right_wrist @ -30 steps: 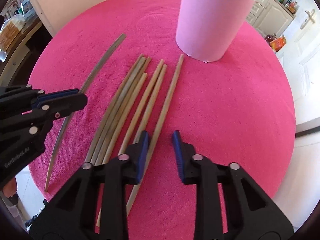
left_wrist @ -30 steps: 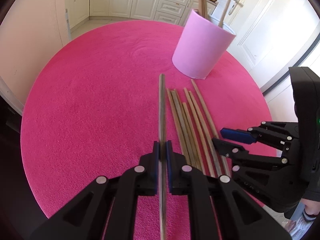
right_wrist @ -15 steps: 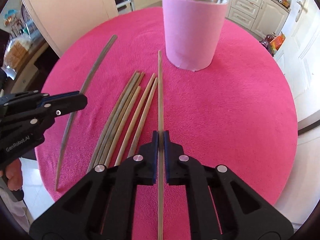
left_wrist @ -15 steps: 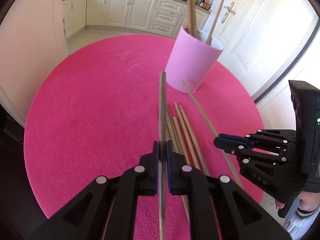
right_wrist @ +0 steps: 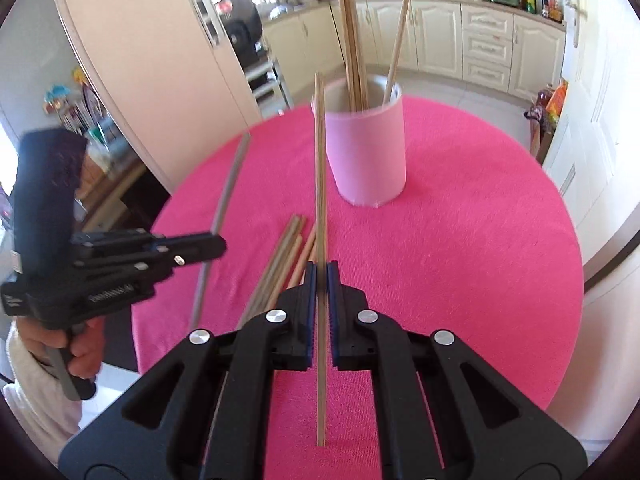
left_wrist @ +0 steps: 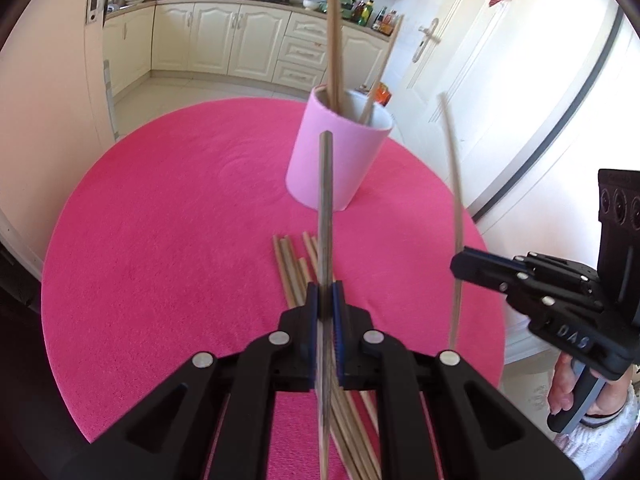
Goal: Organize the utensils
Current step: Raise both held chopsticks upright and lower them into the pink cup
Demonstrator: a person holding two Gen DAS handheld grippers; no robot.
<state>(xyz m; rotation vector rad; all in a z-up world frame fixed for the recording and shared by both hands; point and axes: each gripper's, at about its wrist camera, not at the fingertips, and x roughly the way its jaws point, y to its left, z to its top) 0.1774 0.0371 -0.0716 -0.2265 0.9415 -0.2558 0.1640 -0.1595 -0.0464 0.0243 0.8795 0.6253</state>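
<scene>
Wooden chopsticks [right_wrist: 286,252] before pink holder [right_wrist: 366,156]

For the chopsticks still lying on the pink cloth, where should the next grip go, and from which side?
Take an outermost stick of the loose chopsticks, near its middle, coming down from above with the jaws across its length. They lie flat, close together and roughly parallel, so an edge stick probably leaves room for one finger beside it. Both the left gripper and right gripper already hold one.
</scene>
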